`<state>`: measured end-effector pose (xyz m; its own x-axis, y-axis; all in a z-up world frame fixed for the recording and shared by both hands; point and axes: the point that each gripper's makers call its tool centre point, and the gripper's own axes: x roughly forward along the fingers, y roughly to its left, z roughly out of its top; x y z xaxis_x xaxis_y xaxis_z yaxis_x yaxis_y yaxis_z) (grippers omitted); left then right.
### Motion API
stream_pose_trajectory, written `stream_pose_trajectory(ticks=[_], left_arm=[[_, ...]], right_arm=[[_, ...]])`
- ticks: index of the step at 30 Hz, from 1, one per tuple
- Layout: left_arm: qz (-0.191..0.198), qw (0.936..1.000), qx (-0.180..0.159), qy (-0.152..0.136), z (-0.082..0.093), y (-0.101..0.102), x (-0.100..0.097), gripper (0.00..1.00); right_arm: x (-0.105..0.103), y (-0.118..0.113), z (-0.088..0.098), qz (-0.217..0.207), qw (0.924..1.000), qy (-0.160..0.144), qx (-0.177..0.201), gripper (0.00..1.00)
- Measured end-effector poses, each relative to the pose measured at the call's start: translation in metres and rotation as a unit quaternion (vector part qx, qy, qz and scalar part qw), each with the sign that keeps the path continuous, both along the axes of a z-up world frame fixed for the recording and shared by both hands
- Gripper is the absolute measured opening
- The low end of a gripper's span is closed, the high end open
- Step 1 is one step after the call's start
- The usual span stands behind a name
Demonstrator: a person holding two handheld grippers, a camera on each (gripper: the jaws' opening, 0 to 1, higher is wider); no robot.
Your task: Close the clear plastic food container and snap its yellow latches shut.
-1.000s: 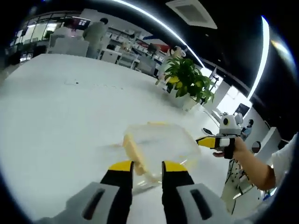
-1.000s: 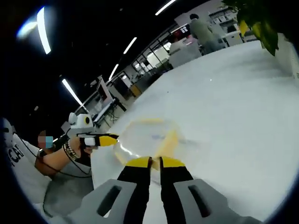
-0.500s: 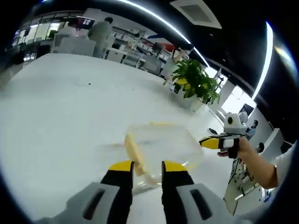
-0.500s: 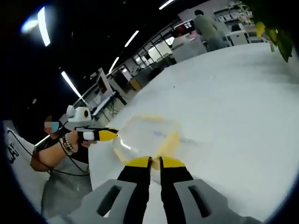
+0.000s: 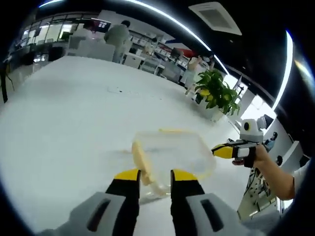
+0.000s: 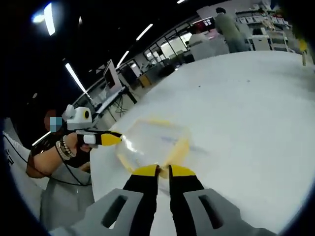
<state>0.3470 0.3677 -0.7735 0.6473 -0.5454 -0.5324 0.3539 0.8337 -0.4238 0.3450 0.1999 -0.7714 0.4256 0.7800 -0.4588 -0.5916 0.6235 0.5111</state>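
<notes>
The clear plastic food container (image 5: 172, 156) is seen resting on the white table (image 5: 64, 113), near the table's edge, with its lid apparently laid over the body. A yellow latch (image 5: 141, 163) is seen standing out along one side, so it is judged not yet snapped down; the state of the other latches cannot be told. The left gripper (image 5: 154, 176) is held at that latch with its jaws spread a little to either side of it, nothing being pinched. The right gripper (image 6: 163, 171) is set at the opposite edge of the container (image 6: 152, 142), its jaws nearly pressed together; whether plastic is caught between them cannot be told. A potted plant (image 5: 216, 93) is seen farther back.
</notes>
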Motion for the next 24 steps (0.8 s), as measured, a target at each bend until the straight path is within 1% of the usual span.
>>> stream_pose_trajectory(ticks=[4,10,12,15,18,24], left_arm=[[-0.002,1.0,-0.003,0.0,0.0,0.008,0.004,0.17],[-0.008,1.0,-0.005,-0.003,0.0,0.013,0.02,0.17],[-0.009,0.9999,-0.006,-0.006,0.0,0.013,0.027,0.17],[-0.015,0.9999,-0.005,-0.005,0.0,0.015,0.036,0.17],[-0.02,0.9998,-0.006,-0.006,-0.001,0.018,0.049,0.17],[-0.019,0.9997,-0.013,-0.013,-0.002,0.02,0.073,0.17]], right_arm=[[0.0,0.009,0.0,-0.009,1.0,0.0,-0.001,0.05],[0.009,0.015,0.0,-0.021,0.9997,-0.004,-0.01,0.05],[0.016,0.016,0.0,-0.024,0.9994,-0.016,-0.02,0.05],[0.024,0.018,-0.001,-0.029,0.9994,-0.011,-0.018,0.05],[0.035,0.019,-0.002,-0.034,0.9993,-0.008,-0.016,0.05],[0.058,0.022,-0.001,-0.043,0.9987,-0.013,-0.024,0.05]])
